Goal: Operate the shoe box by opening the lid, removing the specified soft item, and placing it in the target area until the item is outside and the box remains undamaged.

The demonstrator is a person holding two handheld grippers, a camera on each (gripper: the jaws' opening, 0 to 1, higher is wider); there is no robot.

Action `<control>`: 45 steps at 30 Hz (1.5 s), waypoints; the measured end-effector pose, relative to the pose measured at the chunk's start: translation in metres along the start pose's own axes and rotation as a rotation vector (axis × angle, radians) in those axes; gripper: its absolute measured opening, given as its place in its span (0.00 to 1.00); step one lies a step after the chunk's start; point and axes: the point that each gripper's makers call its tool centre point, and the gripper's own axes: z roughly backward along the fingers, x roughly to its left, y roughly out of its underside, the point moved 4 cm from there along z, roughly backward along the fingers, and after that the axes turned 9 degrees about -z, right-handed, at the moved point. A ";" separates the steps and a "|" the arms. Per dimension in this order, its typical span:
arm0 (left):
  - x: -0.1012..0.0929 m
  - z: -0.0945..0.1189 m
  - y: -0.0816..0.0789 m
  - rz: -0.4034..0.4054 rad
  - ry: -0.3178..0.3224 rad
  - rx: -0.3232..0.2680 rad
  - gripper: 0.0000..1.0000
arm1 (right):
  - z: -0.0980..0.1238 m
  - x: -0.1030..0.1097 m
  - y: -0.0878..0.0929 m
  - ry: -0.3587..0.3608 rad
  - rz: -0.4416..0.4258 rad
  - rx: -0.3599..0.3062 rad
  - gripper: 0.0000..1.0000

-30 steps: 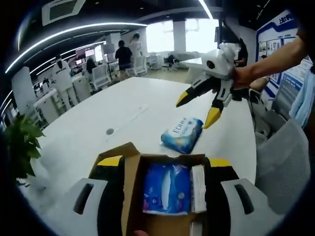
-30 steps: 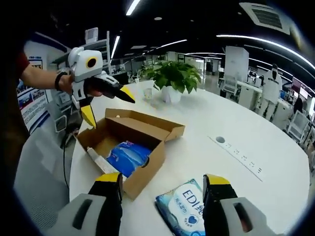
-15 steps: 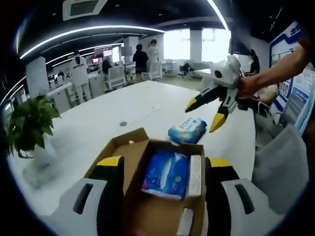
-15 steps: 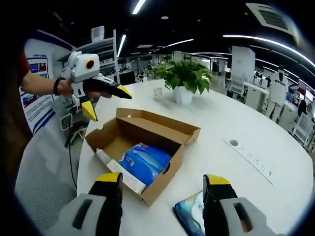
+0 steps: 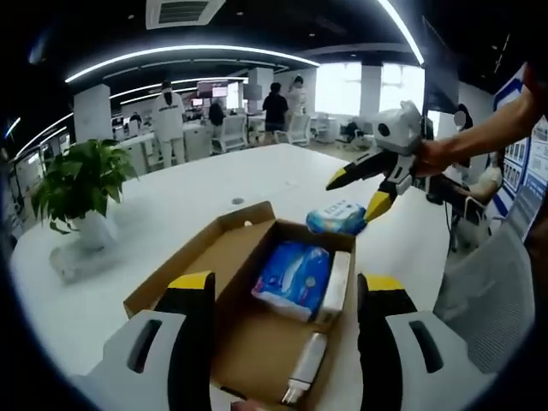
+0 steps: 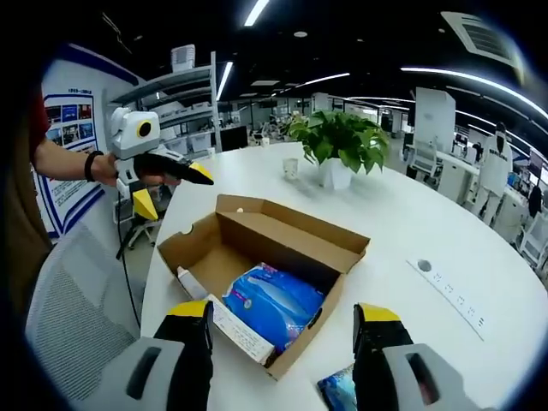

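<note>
The white table point(image 5: 214, 184) spreads out ahead of both my grippers, with office desks, chairs and a few people standing far behind it. On it, right in front of my left gripper point(image 5: 287, 287) and running forward between its two yellow-tipped fingers, sits the open cardboard shoe box point(image 5: 235, 342), its lid folded back on the far-left side. My left fingers are spread wide and grip nothing; the box lies between them, though I cannot tell if they touch its walls.

In the right gripper view the same box point(image 6: 257, 231) lies just beyond my right gripper point(image 6: 282, 317), whose fingers are also apart and hold nothing. My left gripper point(image 6: 167, 184) shows there beyond the box's far-left corner, held up in the air in my hand.

A potted green plant point(image 5: 81, 184) stands on the table well off to the left of my left fingers.

Inside the box, ahead of my left fingertips, lies a blue soft pack point(image 5: 293, 278), with a white strip-like piece point(image 5: 336, 287) beside it on the right wall.

Beyond the box's far end, a second blue soft pack point(image 5: 336, 217) rests on the table outside the box, just below the open fingers of my right gripper point(image 5: 355, 193). In the right gripper view its corner point(image 6: 338, 390) peeks out between my right fingers.
</note>
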 end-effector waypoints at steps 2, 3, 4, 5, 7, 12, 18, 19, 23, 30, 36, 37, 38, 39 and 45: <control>0.002 0.004 0.003 0.008 -0.007 -0.002 0.66 | -0.005 0.003 -0.001 -0.010 0.010 0.005 0.64; 0.002 0.005 0.004 0.008 -0.009 0.000 0.66 | -0.007 0.004 -0.002 -0.014 0.014 0.009 0.64; 0.001 0.007 0.006 0.009 -0.012 0.003 0.66 | -0.008 0.005 -0.002 -0.016 0.015 0.011 0.64; 0.001 0.008 0.007 0.009 -0.013 0.005 0.67 | -0.010 0.007 -0.004 -0.021 0.016 0.010 0.64; 0.002 0.011 0.010 0.008 -0.020 0.012 0.67 | -0.014 0.010 -0.005 -0.033 0.029 0.015 0.64; 0.001 0.019 0.014 0.020 -0.032 0.012 0.68 | -0.025 0.009 -0.004 -0.056 0.055 0.047 0.63; 0.004 0.025 0.020 0.033 -0.051 0.013 0.68 | -0.043 0.012 -0.004 -0.085 0.135 0.115 0.63; 0.004 0.026 0.021 0.034 -0.053 0.015 0.68 | -0.045 0.012 -0.004 -0.090 0.149 0.125 0.63; 0.002 0.029 0.022 0.031 -0.054 0.018 0.68 | -0.056 0.010 -0.001 -0.102 0.228 0.201 0.61; 0.001 0.034 0.023 0.037 -0.056 0.019 0.68 | -0.076 0.009 -0.008 -0.121 0.290 0.247 0.62; 0.001 0.039 0.025 0.039 -0.065 0.022 0.67 | -0.085 0.013 -0.014 -0.151 0.335 0.261 0.63; 0.001 0.040 0.025 0.040 -0.066 0.022 0.67 | -0.087 0.013 -0.013 -0.153 0.344 0.265 0.63; 0.001 0.041 0.025 0.040 -0.067 0.023 0.67 | -0.088 0.014 -0.013 -0.156 0.354 0.271 0.63; 0.001 0.042 0.025 0.039 -0.069 0.024 0.67 | -0.090 0.015 -0.012 -0.162 0.366 0.282 0.63; 0.002 0.048 0.027 0.043 -0.077 0.026 0.67 | -0.101 0.015 -0.005 -0.180 0.407 0.325 0.63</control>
